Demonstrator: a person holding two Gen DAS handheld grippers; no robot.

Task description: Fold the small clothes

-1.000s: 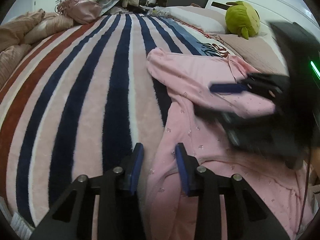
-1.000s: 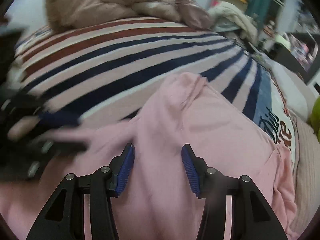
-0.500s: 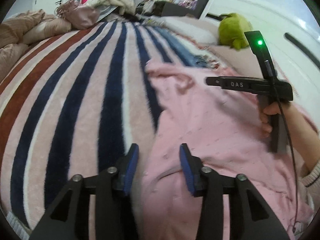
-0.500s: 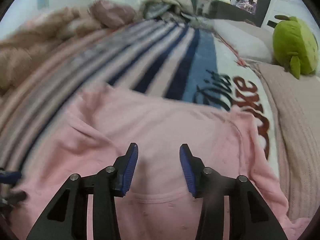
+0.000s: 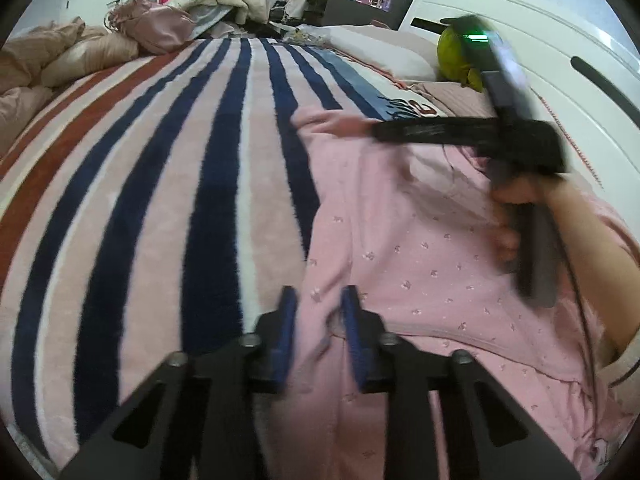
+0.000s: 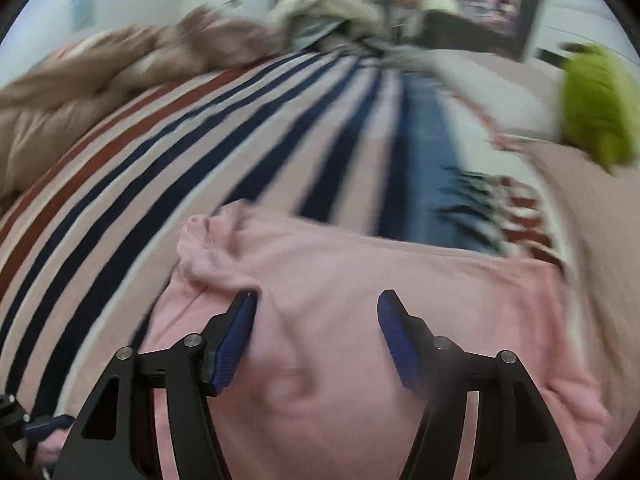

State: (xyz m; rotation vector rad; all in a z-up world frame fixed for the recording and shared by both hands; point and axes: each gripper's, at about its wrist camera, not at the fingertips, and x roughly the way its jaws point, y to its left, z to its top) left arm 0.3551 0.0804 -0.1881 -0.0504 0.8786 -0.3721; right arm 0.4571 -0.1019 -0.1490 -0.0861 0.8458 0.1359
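Observation:
A pink baby garment with a small flower print (image 5: 432, 256) lies spread on the striped blanket (image 5: 160, 184). My left gripper (image 5: 318, 300) is low over the garment's left edge, its jaws narrowed around a fold of pink cloth with a gap still showing. My right gripper (image 6: 316, 312) is open wide above the garment's upper part (image 6: 332, 264), near a bunched sleeve or collar (image 6: 208, 252). In the left wrist view the right gripper's black body and the hand holding it (image 5: 520, 200) hover over the garment's far side.
A green plush toy (image 5: 456, 56) lies by the white headboard (image 5: 560, 64) with pillows. Beige bedding (image 5: 48, 60) and a pink bag (image 5: 156, 32) are piled at the far left. Clutter stands behind the bed.
My left gripper has narrowed around the garment's left edge. My right gripper has swung left and opened wider, with the view blurred by motion.

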